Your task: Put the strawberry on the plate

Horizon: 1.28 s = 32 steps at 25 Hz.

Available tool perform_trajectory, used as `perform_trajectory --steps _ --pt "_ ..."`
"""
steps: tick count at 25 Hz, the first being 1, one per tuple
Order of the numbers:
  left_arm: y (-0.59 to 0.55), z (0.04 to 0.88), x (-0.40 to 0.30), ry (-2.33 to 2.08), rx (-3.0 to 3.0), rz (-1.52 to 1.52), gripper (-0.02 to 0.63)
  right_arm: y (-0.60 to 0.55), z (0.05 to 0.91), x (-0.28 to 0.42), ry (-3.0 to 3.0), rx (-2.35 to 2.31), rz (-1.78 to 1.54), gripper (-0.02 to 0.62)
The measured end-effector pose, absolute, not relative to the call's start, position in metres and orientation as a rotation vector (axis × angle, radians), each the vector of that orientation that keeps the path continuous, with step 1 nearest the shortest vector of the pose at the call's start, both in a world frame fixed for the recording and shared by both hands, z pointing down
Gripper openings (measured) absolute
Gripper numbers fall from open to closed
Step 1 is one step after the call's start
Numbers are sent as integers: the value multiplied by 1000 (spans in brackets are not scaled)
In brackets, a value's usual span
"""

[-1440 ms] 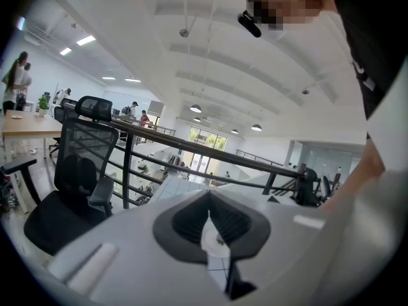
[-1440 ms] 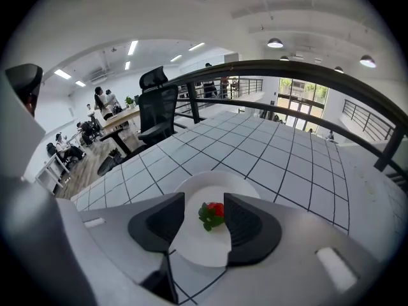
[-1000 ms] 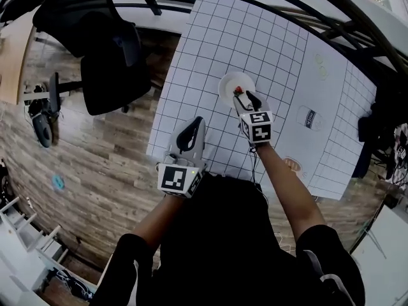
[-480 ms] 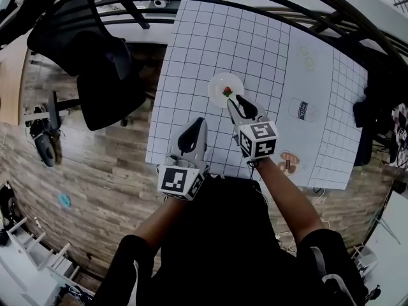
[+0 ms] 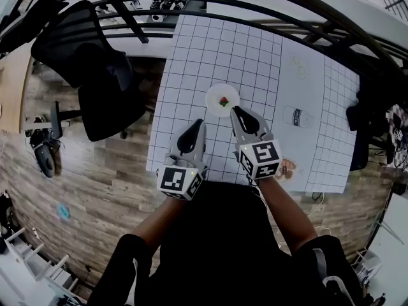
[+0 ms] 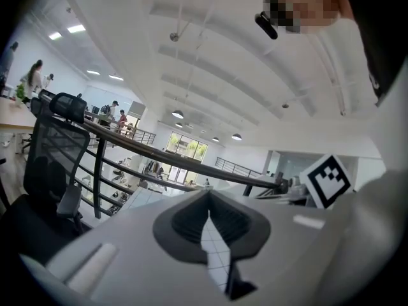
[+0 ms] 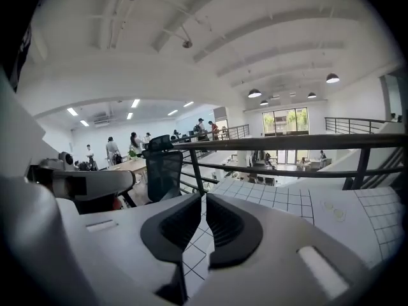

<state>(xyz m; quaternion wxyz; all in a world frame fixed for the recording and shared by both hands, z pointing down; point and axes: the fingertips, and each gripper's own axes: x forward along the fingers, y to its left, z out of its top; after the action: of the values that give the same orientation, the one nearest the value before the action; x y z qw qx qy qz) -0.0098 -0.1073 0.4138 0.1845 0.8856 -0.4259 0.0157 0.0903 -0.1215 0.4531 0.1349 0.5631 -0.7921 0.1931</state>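
Observation:
A small red strawberry [image 5: 223, 101] lies on the round white plate [image 5: 215, 92], which sits on the gridded white table [image 5: 217, 43]. My right gripper [image 5: 234, 109] hovers just short of the plate's near right rim, clear of the strawberry. Its jaws are closing and stand almost together, with nothing between them. In the right gripper view the right gripper [image 7: 203, 197] shows only a thin slit over the table grid. My left gripper [image 5: 199, 121] is held low near the table's front edge, shut and empty. The left gripper [image 6: 208, 194] points up over the table towards the railing.
A black office chair [image 5: 95, 62] stands on the wooden floor left of the table. A dark railing [image 5: 268, 11] arcs over the table's far side. Flat printed pictures [image 5: 297, 116] lie on the white sheet to the right. A dark object [image 5: 357, 116] sits at the table's right edge.
The right gripper has drawn back from the plate towards the person and its jaws have come together. The strawberry stays on the plate. The left gripper has hardly moved.

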Motion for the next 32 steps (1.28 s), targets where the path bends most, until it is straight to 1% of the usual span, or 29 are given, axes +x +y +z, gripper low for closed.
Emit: perform_trajectory --steps 6,10,20,27,32 --pt "-109 403 -3 -1179 2518 20 9 -108 426 86 -2377 1667 573 0" --pt "-113 397 1 -1175 2534 10 9 -99 404 88 -2400 1716 544 0" --pt "-108 362 20 -1140 2712 41 9 -91 353 102 -2384 1889 297 -2" --pt "-105 345 37 -1082 2759 -24 9 -83 342 117 -2262 2030 208 -2" --pt "-102 343 45 -1037 2763 -52 9 -79 343 112 -2245 2010 179 -2"
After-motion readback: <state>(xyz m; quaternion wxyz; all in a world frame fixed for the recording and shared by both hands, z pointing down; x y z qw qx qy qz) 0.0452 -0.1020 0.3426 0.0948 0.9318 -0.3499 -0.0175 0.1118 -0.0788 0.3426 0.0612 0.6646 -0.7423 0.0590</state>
